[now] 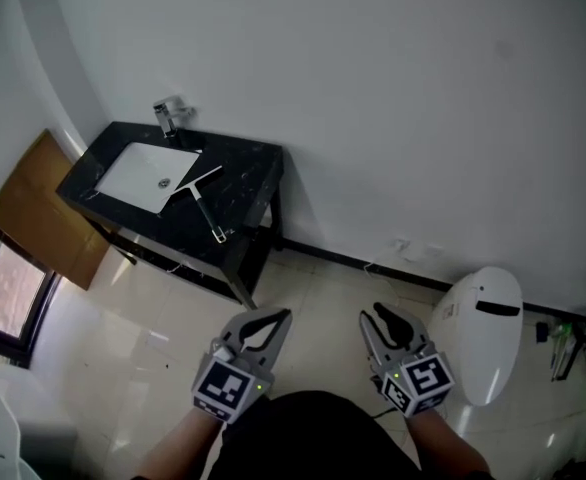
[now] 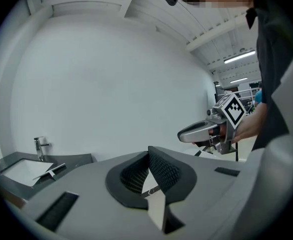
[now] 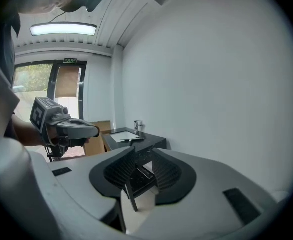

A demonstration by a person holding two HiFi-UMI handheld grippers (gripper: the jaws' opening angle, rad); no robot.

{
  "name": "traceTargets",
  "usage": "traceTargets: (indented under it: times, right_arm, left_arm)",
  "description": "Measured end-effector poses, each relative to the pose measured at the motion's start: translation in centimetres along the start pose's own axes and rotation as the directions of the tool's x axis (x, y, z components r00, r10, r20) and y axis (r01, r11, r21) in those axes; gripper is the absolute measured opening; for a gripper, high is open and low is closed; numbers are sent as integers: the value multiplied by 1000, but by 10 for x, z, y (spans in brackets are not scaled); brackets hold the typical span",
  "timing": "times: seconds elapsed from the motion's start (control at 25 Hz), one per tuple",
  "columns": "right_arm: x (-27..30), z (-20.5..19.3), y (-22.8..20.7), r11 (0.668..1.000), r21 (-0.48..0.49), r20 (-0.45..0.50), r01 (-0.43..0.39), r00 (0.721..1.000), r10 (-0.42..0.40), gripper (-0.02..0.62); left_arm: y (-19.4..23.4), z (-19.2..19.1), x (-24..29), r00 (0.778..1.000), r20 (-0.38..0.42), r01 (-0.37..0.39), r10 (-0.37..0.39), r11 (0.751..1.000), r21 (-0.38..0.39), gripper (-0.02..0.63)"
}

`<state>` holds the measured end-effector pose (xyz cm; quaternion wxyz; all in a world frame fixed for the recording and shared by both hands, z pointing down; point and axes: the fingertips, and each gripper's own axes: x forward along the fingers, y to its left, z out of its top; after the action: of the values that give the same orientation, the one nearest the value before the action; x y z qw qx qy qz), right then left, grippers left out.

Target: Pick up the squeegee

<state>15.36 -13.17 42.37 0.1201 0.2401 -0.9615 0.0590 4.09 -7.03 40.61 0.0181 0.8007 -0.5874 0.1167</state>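
Squeegee (image 1: pixel 199 190) lies flat on black counter (image 1: pixel 248 173), blade at rim of white sink (image 1: pixel 138 173), handle toward front edge. Tap (image 1: pixel 166 116) behind sink. Brown board (image 1: pixel 38 213) left of counter. White rounded object (image 1: pixel 485 333), possibly toilet, beside right gripper (image 1: pixel 376 318). Right jaws partly apart, empty. Left gripper (image 1: pixel 276 320) jaws tip to tip, empty. Both well apart from counter, tiled floor (image 1: pixel 313 278) between.

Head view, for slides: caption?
Left gripper and right gripper, both empty, face the black washstand where the squeegee lies by the basin.
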Motion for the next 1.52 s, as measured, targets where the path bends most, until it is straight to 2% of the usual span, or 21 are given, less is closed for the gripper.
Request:
traceTargets:
  times: [0.12,0.2,0.24,0.4,0.56,0.76,0.96,1.32,1.52]
  right_arm:
    - [37,5,19,999,-14,-19,-44,999,43,161]
    - [70,8,37,996,-30,-35,-85,996,84,163]
    - [88,10,47,994,-36,-47,-101,994,100,186]
    - [167,15,91,983,-69,-105,-170,981,162,187]
    - [258,20,130,972,-111,-156,-208,969,190,187]
    - [362,16,156,970,-133,-224,-203,960,170,187]
    - [439,-2,157,974,-152,-293,-165,949,115,187]
    - [513,-48,132,977,-174,-442,-120,897,31,187]
    - [536,-62,129,975,-182,-491,-126,871,21,187]
  left_arm:
    - [28,-8,-20,999,0,-53,53,999,-11,2]
    - [53,-14,-35,996,0,-91,91,996,-18,2]
    - [67,-17,-44,994,0,-111,111,994,-23,2]
    - [134,-33,-81,980,-5,-197,197,979,-59,2]
    - [207,-49,-118,962,-19,-273,273,958,-90,2]
    - [274,-69,-156,946,-47,-324,321,941,-100,2]
    - [328,-86,-193,922,-77,-388,381,914,-122,2]
    - [376,-113,-227,883,-129,-467,451,868,-167,2]
    - [386,-124,-236,869,-153,-492,470,852,-179,2]
